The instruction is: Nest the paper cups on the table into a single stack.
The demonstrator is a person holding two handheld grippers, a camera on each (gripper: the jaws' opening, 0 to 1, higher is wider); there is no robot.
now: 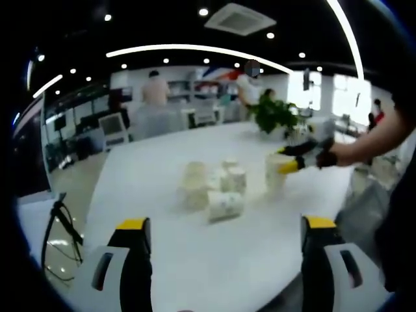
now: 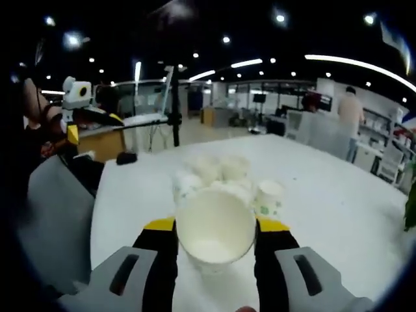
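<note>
In the right gripper view my right gripper rises from the bottom centre of the frame, its yellow-tipped jaws clamped on either side of a white paper cup. The held cup sits upright with its open mouth facing the camera, so I look down into it. Just beyond it, in the middle of the frame, the other paper cups stand clustered on the white surface; one with a faint green print stands just right of the held cup. At the upper left of that frame my left gripper shows, yellow tips toward the surface, with my arm behind it.

In the left gripper view my left gripper comes up from the bottom edge with its jaws spread wide apart and nothing between them. Ahead, in the centre of the frame, lies the group of cups: several upright and close together, and one lying on its side at the near edge of the group. To the right of the group my right gripper grips the cup, with my hand and forearm running off toward the right edge. A potted green plant stands on the surface behind, in the upper right.
</note>
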